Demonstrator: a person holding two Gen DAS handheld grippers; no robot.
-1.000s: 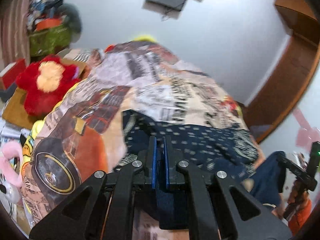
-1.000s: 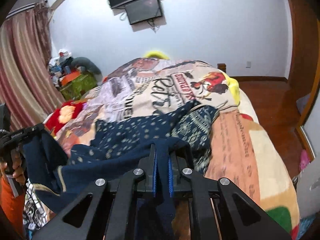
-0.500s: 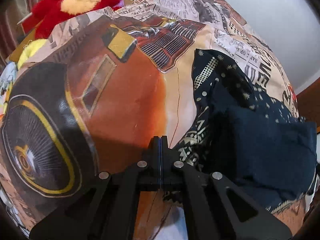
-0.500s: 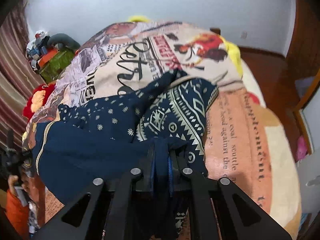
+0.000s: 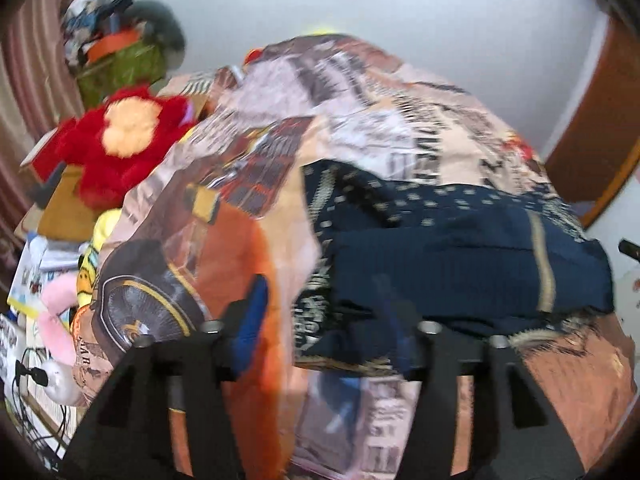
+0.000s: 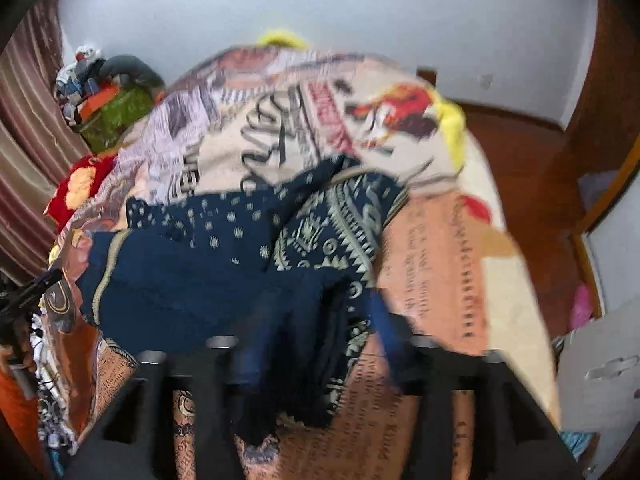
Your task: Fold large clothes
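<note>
A large navy garment (image 5: 460, 256) with pale dots and a patterned border lies folded over on the printed blanket (image 5: 248, 248) of the bed. My left gripper (image 5: 324, 320) is open, its fingers spread over the garment's near left edge, holding nothing. In the right wrist view the garment (image 6: 224, 256) lies bunched in the middle of the bed. My right gripper (image 6: 316, 340) is open, its fingers either side of the garment's near edge. Both views are motion-blurred.
A red plush toy (image 5: 120, 144) and a pile of things with a green bag (image 5: 120, 64) sit left of the bed. Curtains (image 6: 24, 160) hang at the left. Wooden floor (image 6: 532, 168) and a door frame lie to the right.
Both grippers have opened and let go of the garment, which now lies folded on the bed. Both have lifted and pulled back from the bed.
</note>
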